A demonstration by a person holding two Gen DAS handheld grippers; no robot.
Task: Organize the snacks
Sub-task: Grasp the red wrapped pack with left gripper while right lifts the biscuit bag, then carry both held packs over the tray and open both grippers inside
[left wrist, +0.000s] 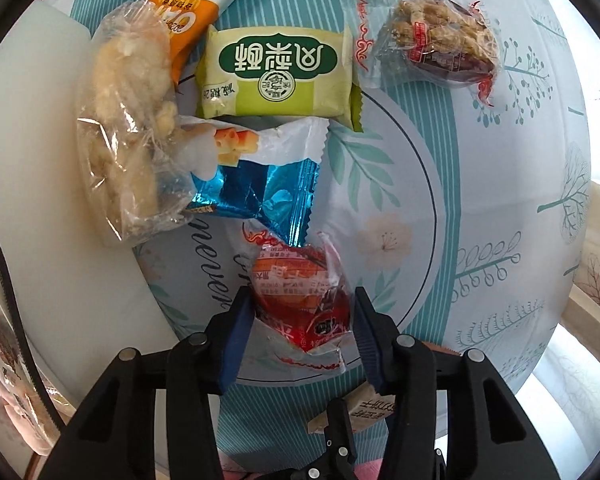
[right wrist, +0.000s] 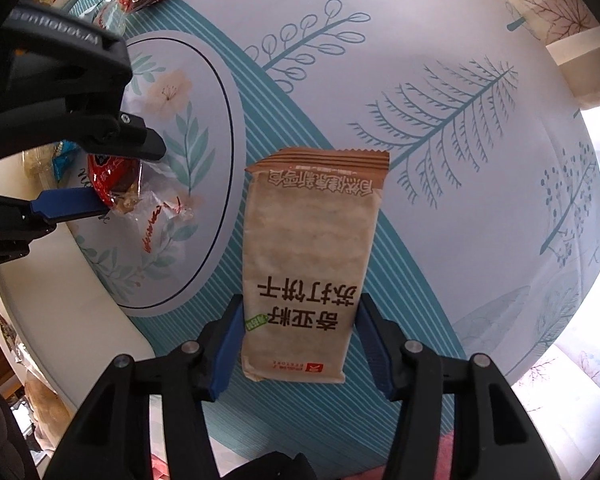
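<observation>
A red snack packet (left wrist: 300,292) with a clear crinkled tail lies on the patterned tablecloth (left wrist: 500,200). My left gripper (left wrist: 302,316) points down over it, blue pads against both of its sides; the right wrist view shows the same packet (right wrist: 110,178) pinched in the left gripper (right wrist: 132,178). A long beige cracker pack (right wrist: 312,248) lies flat on the cloth, its near end between the pads of my right gripper (right wrist: 300,320), which touch its long edges. A corner of that cracker pack (left wrist: 366,408) shows behind the left gripper.
Beyond the red packet lie a blue-and-white foil packet (left wrist: 260,176), a green pastry packet (left wrist: 276,76), a clear bag of puffed snacks (left wrist: 128,128), an orange-and-white oat stick box (left wrist: 192,8) and a clear-wrapped nut snack (left wrist: 444,40). A bare white surface (left wrist: 40,200) borders the cloth at left.
</observation>
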